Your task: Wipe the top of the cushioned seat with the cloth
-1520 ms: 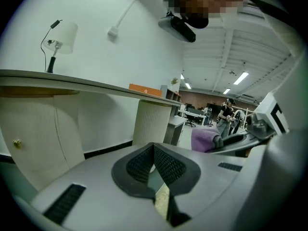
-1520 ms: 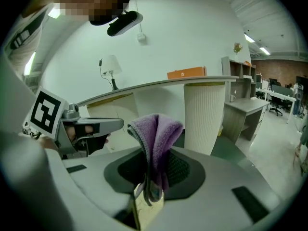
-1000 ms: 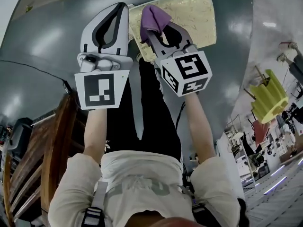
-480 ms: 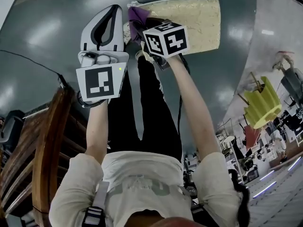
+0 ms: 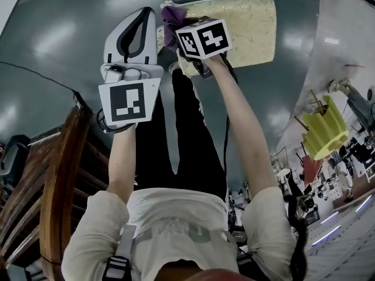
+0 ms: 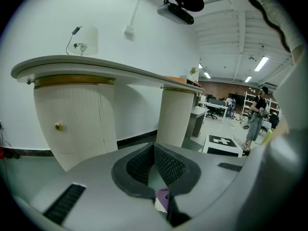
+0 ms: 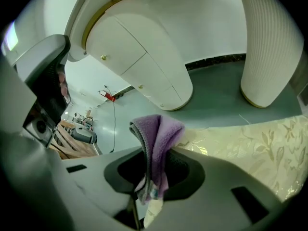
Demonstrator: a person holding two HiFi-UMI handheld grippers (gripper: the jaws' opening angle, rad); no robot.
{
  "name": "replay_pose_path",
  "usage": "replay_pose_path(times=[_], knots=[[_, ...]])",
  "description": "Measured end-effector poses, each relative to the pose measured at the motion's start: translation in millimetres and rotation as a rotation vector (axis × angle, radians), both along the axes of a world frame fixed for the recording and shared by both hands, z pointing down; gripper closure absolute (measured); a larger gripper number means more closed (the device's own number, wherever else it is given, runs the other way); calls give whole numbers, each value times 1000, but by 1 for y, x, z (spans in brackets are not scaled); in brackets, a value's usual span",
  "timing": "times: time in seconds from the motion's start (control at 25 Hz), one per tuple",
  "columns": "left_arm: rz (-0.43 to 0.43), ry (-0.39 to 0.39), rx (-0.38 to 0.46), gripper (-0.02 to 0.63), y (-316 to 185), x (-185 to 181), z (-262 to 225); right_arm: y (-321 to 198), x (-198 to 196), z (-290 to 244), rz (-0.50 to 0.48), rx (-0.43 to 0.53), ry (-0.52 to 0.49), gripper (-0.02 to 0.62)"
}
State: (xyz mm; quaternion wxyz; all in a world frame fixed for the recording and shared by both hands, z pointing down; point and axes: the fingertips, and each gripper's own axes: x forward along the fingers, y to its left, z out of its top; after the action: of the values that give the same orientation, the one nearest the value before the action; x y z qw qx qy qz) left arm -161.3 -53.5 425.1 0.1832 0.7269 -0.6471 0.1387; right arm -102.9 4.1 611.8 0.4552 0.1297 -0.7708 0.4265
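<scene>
Clenching the cloth (image 7: 157, 146), right tool (image 7: 153, 176) hangs at the cushioned seat (image 5: 246, 25); left tool (image 6: 155, 170) closed.

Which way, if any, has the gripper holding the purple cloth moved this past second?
Yes. In the head view the right gripper, shut on the cloth, went up-left: its marker cube, earlier mostly below the cushioned seat, now overlaps it.

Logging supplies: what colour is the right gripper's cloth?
The cloth is purple; right gripper view shows it best.
</scene>
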Motion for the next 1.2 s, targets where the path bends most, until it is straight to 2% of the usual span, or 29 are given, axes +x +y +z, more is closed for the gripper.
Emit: replay_pose_path(times=[0.16,0.56,0.8,1.2], knots=[[9,-8,-8,600,-1,2,2,-1,3,4,-43,25,19,500],[57,-43,2,600,-16,11,-8,-21,26,-4,-22,15,18,500],[84,-39,4,600,-21,28,-11,-62,86,-5,48,40,71,500],[149,-31,-8,600,-32,80,3,-135,201,1,64,82,208,502]])
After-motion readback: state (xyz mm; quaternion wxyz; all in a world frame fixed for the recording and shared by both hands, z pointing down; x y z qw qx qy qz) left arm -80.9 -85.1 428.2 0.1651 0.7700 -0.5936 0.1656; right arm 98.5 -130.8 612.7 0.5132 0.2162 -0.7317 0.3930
